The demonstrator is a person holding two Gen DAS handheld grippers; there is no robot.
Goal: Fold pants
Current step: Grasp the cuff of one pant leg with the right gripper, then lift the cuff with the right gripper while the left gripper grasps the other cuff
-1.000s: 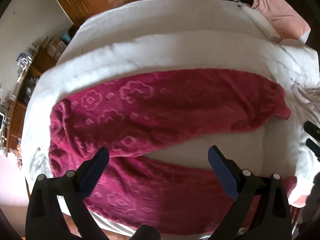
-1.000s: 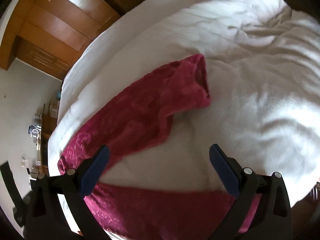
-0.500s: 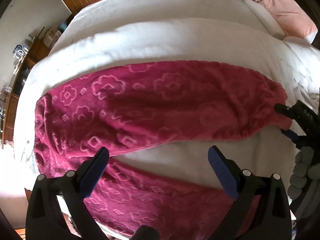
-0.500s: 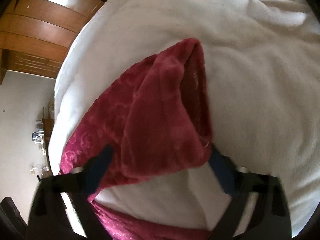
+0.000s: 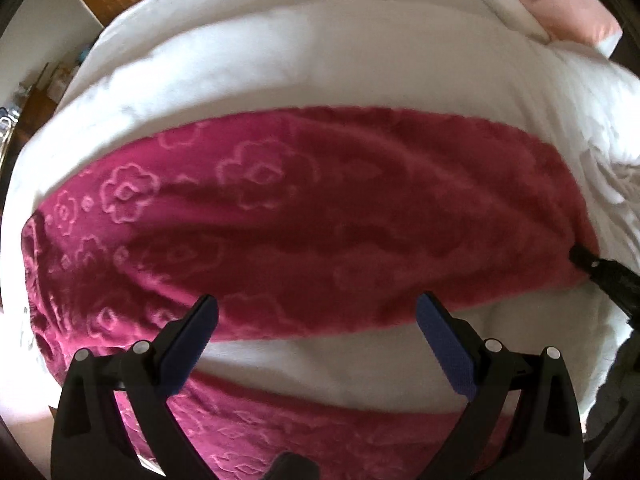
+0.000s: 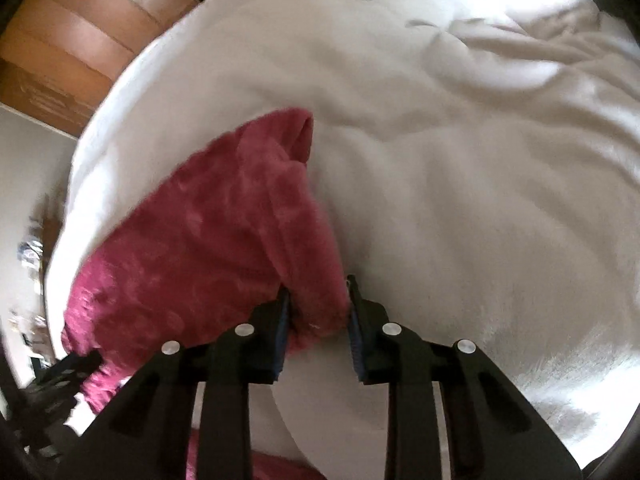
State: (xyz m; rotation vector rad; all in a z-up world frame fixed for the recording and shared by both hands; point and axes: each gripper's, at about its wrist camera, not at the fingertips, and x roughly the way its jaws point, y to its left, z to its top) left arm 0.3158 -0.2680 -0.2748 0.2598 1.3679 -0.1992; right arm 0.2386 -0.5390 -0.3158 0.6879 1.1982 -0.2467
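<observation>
Right wrist view: the right gripper (image 6: 318, 312) has just been closing its jaws, and the pads now pinch the cuff corner of the magenta fleece pants (image 6: 208, 248), whose leg runs from the fingertips toward 10 o'clock across the white duvet (image 6: 460, 168), with a wooden wardrobe (image 6: 60, 48) at the 11 o'clock edge. Left wrist view: the left gripper (image 5: 316, 316) hangs with jaws spread wide and nothing between them, over the strip of duvet between the two pant legs, one leg banding the frame from 9 to 3 o'clock, the other along 6 o'clock; a pink pillow (image 5: 560, 4) sits at 1 o'clock and the right gripper's black finger reaches the cuff at 3 o'clock
</observation>
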